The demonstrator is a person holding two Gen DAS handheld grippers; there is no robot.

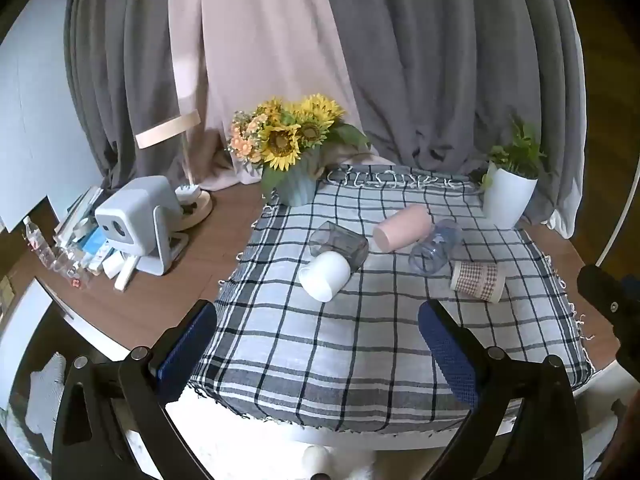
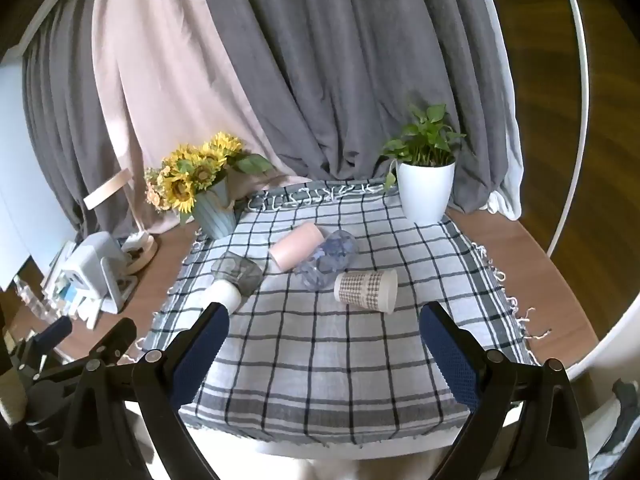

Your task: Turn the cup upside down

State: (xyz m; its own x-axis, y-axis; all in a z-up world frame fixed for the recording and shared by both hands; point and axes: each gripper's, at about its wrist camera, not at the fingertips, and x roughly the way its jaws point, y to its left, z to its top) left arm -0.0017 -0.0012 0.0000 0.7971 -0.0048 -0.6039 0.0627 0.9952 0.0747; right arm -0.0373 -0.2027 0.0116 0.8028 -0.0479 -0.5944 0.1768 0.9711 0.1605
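Left wrist view is looking across a round wooden table (image 1: 224,216) that is carrying a grey-and-white checked cloth (image 1: 360,344) with five cups lying on their sides. From largest to smallest nearby: a white plant pot with green leaves (image 1: 508,196) is standing at two o'clock, and a blue ribbed vase of sunflowers (image 1: 296,184) is standing at eleven o'clock. At the cloth's centre a pink cylindrical cup (image 1: 402,227) is lying beside a clear bluish plastic cup (image 1: 434,250). A smoky grey glass cup (image 1: 340,242) is touching a plain white cup (image 1: 326,276) at ten o'clock. A brown houndstooth paper cup (image 1: 478,281) is lying at three o'clock.

The left gripper (image 1: 318,320) is hovering with blue pads spread wide, holding nothing. In the right wrist view, the right gripper (image 2: 324,320) is likewise spread apart, empty, near the houndstooth cup (image 2: 366,290).
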